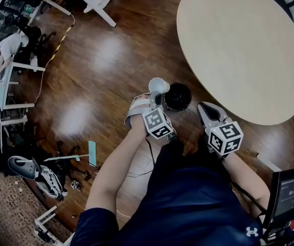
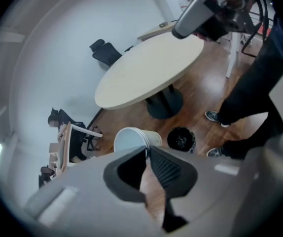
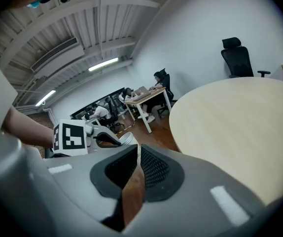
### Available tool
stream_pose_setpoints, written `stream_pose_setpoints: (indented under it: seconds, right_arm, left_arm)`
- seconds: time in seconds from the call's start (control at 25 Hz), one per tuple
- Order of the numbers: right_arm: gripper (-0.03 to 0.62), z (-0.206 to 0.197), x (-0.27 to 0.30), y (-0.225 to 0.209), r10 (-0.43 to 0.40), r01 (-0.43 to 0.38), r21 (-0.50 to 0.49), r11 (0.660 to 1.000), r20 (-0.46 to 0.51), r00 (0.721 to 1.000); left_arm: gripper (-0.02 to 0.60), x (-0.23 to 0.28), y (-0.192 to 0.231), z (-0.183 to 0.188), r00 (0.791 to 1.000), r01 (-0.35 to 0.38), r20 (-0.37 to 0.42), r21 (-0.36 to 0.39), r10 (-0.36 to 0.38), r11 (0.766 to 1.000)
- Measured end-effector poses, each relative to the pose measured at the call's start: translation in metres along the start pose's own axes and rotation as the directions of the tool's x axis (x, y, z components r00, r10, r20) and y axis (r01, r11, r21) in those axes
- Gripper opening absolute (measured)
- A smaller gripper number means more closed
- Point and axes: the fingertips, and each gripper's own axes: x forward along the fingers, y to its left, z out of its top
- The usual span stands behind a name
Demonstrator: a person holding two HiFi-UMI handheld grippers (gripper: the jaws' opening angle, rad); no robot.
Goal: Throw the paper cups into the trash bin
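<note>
Much of the paper cup (image 2: 130, 139) is hidden behind the left gripper (image 2: 147, 150)

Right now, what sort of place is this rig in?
Probably an open-plan office: a large round table, a black office chair by the wall, and desks further back under ceiling strip lights, all on a wood floor.

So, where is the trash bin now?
In the head view the black trash bin stands on the floor at centre, just right of the paper cup in the left gripper.
</note>
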Motion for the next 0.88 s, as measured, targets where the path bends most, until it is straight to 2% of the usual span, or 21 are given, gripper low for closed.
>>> stream_pose_setpoints:
  seconds: [0.12,0.24,0.36,0.48,0.56,0.64,0.8,0.88]
  right_arm:
    - [0.028,-0.027,-0.006,0.014,-0.035,0.036,0.012,0.999,-0.048,0.998]
    - [0.028,-0.059,-0.006,0.005,-0.056,0.054,-0.024,0.998,-0.097,0.994]
    - [0.028,-0.133,0.001,-0.014,-0.053,0.039,-0.092,0.995,-0.157,0.986]
    - [0.028,-0.209,0.022,-0.040,-0.018,-0.009,-0.131,0.991,-0.209,0.978]
    - [0.028,-0.214,0.027,-0.047,-0.007,-0.035,-0.175,0.984,-0.230,0.973]
    - [0.028,-0.203,0.031,-0.048,0.003,-0.051,-0.194,0.980,-0.238,0.971]
    - [0.028,-0.193,0.046,-0.042,0.064,-0.106,-0.189,0.976,-0.217,0.974]
    - [0.028,-0.207,0.059,-0.044,0.106,-0.139,-0.172,0.975,-0.188,0.976]
  left_arm:
    - [0.029,0.016,-0.027,-0.006,0.999,0.044,0.019,0.039,-0.045,0.998]
    - [0.028,0.052,-0.054,-0.009,0.996,0.088,0.021,0.061,-0.090,0.994]
    - [0.029,0.113,-0.112,-0.019,0.990,0.139,-0.001,0.106,-0.139,0.985]
    - [0.029,0.187,-0.162,-0.024,0.990,0.142,-0.017,0.172,-0.141,0.975]
    - [0.029,0.213,-0.166,-0.013,0.991,0.136,-0.018,0.196,-0.135,0.971]
    - [0.029,0.232,-0.164,-0.001,0.990,0.144,-0.019,0.187,-0.143,0.972]
    - [0.031,0.286,-0.174,0.005,0.988,0.156,-0.031,0.198,-0.153,0.968]
    - [0.031,0.327,-0.196,-0.005,0.985,0.170,-0.045,0.216,-0.164,0.962]
